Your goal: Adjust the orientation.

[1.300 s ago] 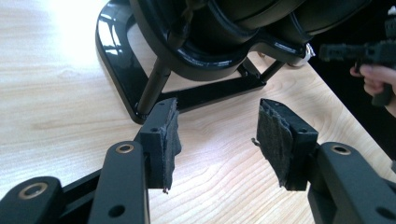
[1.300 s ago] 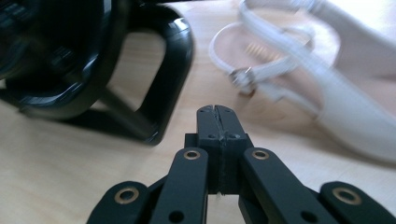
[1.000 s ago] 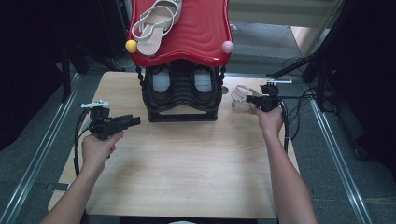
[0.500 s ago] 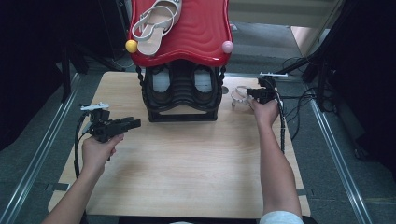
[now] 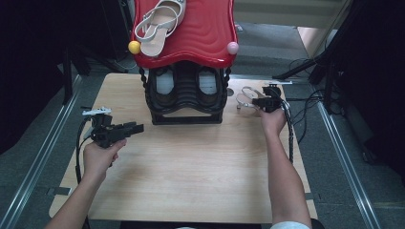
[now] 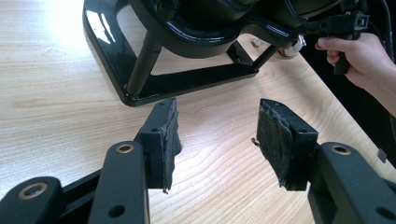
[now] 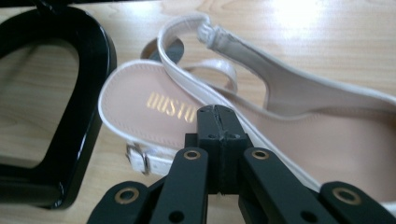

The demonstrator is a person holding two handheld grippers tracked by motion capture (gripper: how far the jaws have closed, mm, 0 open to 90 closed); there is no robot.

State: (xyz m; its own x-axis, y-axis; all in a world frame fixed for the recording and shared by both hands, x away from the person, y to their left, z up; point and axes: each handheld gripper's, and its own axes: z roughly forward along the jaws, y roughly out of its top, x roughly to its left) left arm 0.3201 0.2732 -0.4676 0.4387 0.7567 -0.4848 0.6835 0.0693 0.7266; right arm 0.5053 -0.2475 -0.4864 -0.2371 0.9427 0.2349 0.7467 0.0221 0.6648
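White slingback sandal [image 7: 289, 116] lies at three o'clock of the black shoe rack [image 5: 187, 95]; right gripper [image 7: 217, 116] pinches its edge. Left gripper [image 6: 217, 137] gapes, empty.

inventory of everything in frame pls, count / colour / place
sandal on table: 1, white with tan insole, right of the rack, under the right gripper's tips
sandal on rack top: 1, white and tan, left part of the red shelf
shoe rack: 1, black frame, red wavy top shelf, back centre of table
shoes in rack: 2, dark with pale insoles, lower shelf
knobs: 2, one yellow, one pink, front corners of the red shelf
table: 1, light wood
left gripper: black, jaws open, over bare table
right gripper: black, jaws together; whether a strap is pinched is hidden
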